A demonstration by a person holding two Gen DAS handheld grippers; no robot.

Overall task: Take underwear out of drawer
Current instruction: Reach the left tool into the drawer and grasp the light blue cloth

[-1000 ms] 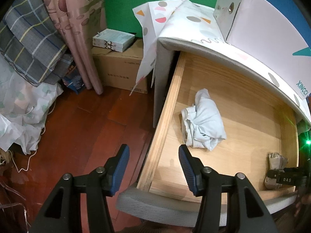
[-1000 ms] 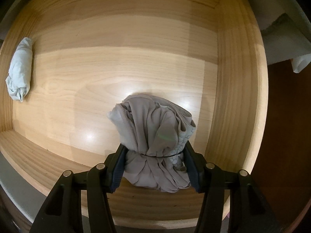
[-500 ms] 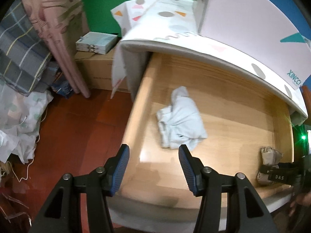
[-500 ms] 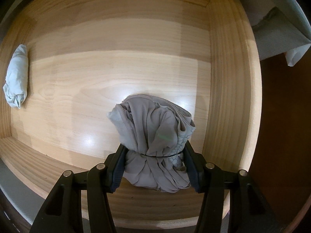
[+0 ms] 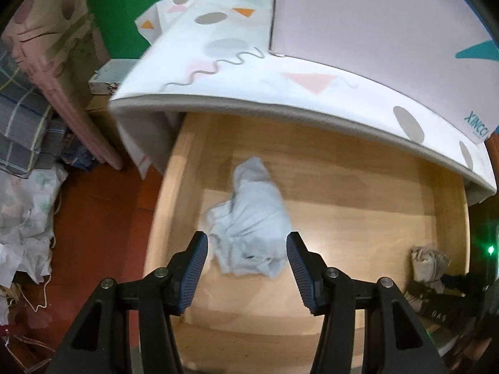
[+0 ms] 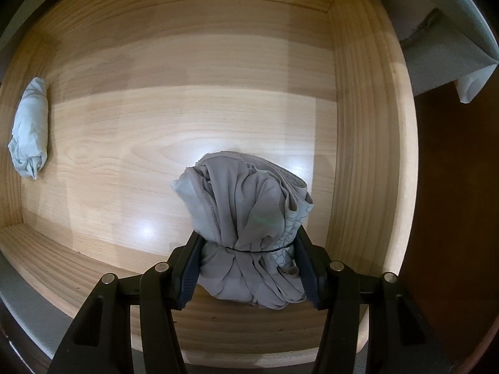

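The wooden drawer [image 5: 187, 162] is pulled out. A crumpled pale blue underwear [image 5: 252, 218] lies on its floor near the left wall. My left gripper [image 5: 246, 249] hangs open above it, the cloth showing between the blue pads without touching them. Far right in that view a grey underwear bundle [image 5: 428, 261] sits in the right gripper [image 5: 436, 296]. In the right wrist view my right gripper [image 6: 246, 258] is shut on the grey underwear [image 6: 249, 205], a bundle tied with a thin band, just above the drawer floor by the right wall [image 6: 368, 124]. The pale blue underwear [image 6: 31, 131] lies far left.
A patterned white cloth [image 5: 280, 87] covers the cabinet top over the drawer, with a pale box [image 5: 374, 15] standing on it. Left of the cabinet are a cardboard box [image 5: 103, 106], a pink curtain [image 5: 62, 62], heaped fabrics [image 5: 25, 193] and red wooden floor [image 5: 103, 233].
My left gripper has swung from over the floor and the drawer's left wall to over the pale blue underwear. The right gripper keeps its hold on the grey bundle and has barely moved.
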